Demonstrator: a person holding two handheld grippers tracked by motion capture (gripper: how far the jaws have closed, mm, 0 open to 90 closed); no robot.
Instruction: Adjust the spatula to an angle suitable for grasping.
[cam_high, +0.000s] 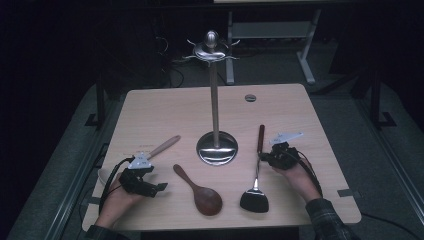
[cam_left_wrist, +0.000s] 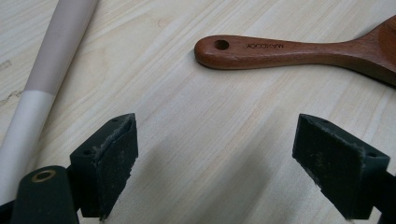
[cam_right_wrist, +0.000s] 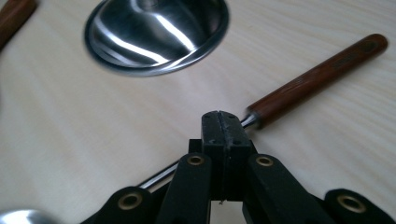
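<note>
A black spatula (cam_high: 254, 199) with a reddish wooden handle (cam_right_wrist: 317, 77) lies right of the steel hanging stand (cam_high: 215, 100). My right gripper (cam_high: 264, 158) is at the thin metal shank just below that handle. Its jaws (cam_right_wrist: 222, 119) are pressed together, and the shank (cam_right_wrist: 156, 175) crosses under them; I cannot tell whether they touch it. My left gripper (cam_high: 159, 187) rests at the front left with its jaws (cam_left_wrist: 215, 163) wide apart over bare table. The dark wooden spoon (cam_high: 201, 192) lies just beyond it, handle end (cam_left_wrist: 261, 49) nearest. A pale-handled utensil (cam_high: 163, 147) lies to its left.
The stand's round steel base (cam_right_wrist: 154, 32) sits mid-table, close to the left of the spatula's handle. Hooks ring the stand's top (cam_high: 212, 49). A small round disc (cam_high: 250, 97) lies at the table's far edge. Floor and desk legs lie beyond.
</note>
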